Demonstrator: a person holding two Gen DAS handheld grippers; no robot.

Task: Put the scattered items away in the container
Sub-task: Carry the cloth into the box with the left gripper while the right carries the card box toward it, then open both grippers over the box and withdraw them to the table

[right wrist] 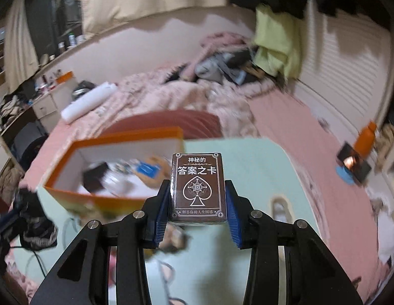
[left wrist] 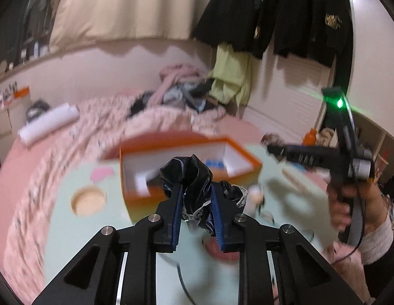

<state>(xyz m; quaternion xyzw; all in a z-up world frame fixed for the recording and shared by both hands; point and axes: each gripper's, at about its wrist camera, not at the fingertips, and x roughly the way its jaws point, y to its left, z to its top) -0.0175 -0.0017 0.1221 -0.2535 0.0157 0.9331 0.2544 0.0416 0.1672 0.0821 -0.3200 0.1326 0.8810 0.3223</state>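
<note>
Right gripper [right wrist: 198,204] at lower centre, jaws closed on a brown card box [right wrist: 197,188], spade emblem facing up. Orange container [right wrist: 115,137] at centre left on the pale green bench [right wrist: 260,162], open, with blurred items inside. Dark crumpled cloth [right wrist: 36,226] at lower left. Orange bottle [right wrist: 365,139] far right.

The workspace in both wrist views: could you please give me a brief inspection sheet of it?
Surface: pale green tabletop over a pink bed.
Job's things: open orange cardboard box, already holding items; brown card deck box; black glossy lace-trimmed fabric piece.
Clutter: round wooden disc beside the box.
Grippers: left gripper fingers clamp the fabric; right gripper fingers clamp the deck.
Cables: black cable on the tabletop.
Surroundings: white roll, orange bottle, hanging black jackets.
</note>
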